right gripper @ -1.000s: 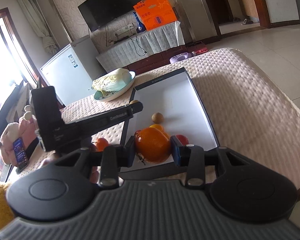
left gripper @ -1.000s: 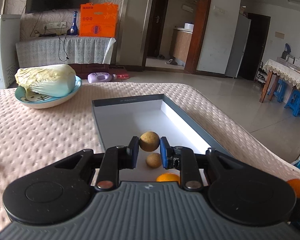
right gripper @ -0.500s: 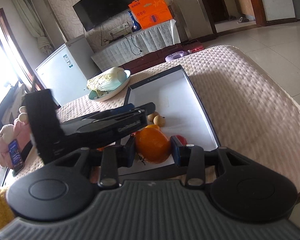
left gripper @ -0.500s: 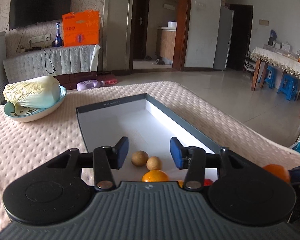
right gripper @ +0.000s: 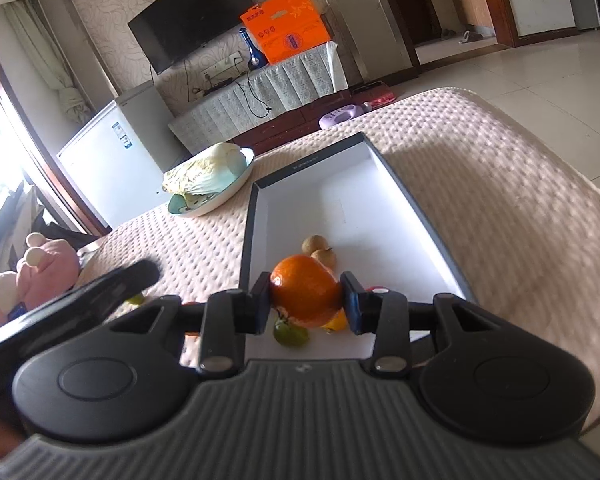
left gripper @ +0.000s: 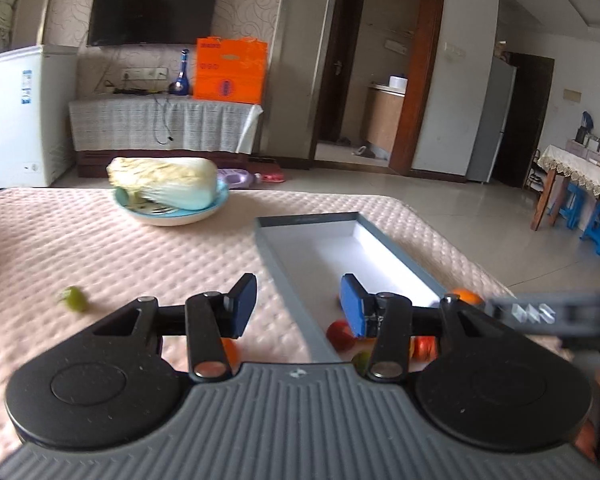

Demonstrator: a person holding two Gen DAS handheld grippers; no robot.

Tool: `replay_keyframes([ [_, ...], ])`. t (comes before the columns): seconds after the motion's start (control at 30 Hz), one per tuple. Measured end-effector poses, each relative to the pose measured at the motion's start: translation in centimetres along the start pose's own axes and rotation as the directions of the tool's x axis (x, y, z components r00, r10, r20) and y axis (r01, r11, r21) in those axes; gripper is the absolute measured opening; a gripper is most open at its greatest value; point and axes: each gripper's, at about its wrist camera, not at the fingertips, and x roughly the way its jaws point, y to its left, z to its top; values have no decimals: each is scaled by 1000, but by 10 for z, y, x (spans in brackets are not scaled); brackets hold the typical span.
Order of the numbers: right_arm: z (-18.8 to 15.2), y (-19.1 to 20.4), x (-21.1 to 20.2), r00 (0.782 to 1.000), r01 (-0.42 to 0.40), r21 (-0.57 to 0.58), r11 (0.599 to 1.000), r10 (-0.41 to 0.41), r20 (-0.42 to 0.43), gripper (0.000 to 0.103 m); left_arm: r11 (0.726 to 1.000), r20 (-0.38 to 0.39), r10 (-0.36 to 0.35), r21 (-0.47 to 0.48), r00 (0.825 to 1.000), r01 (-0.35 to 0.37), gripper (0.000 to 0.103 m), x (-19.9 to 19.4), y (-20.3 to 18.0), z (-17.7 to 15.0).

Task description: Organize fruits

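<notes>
Blue pads stand wide apart on the left tool [left gripper: 298, 306], which grips nothing; in its view it hangs over the worktop [left gripper: 100, 248], straddling the near left wall of the box [left gripper: 284, 268]. A green fruit [left gripper: 74, 299] lies loose on the cloth ahead and to the left of it, a red fruit [left gripper: 340, 335] sits in the box just under its right pad, and the picture is smeared, so the tool seems to be swinging. The risk I see here is that a fast sweep clips the box wall or knocks the round green fruit rolling off the cloth. In the right view, the right tool [right gripper: 305, 298] is clamped on an orange [right gripper: 305, 296], held above the near end of the box, with two brown fruits [right gripper: 319, 249] just beyond it and a green one below. The orange is slightly squat; its long axis looks to run across, from pad to pad, though I cannot tell where the stem end points. Dropped from this height, it could bounce onto the fruits beneath or over the low wall.
</notes>
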Motion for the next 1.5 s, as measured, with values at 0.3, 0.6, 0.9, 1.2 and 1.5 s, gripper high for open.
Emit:
replay_keyframes([
  [0.3, -7, 22, 26, 999, 36, -31, 999, -37, -29, 40, 1000, -23, 29, -8, 999, -29, 57, -55, 29, -20],
  [0.6, -15, 42, 38, 997, 79, -94, 992, -81, -16, 40, 991, -43, 124, -51, 991, -126, 57, -58, 80, -22],
  [0.9, -18, 49, 45, 991, 135, -147, 980, -137, 1, 40, 979, -59, 186, -69, 981, -190, 57, -54, 119, -20],
  [1.2, -14, 52, 53, 988, 153, -161, 975, -153, 16, 40, 975, -47, 179, -123, 983, -183, 57, -62, 143, -17],
  [1.5, -12, 50, 53, 985, 174, -139, 975, -171, 33, 43, 977, -29, 164, -132, 986, -166, 57, -65, 144, -14],
])
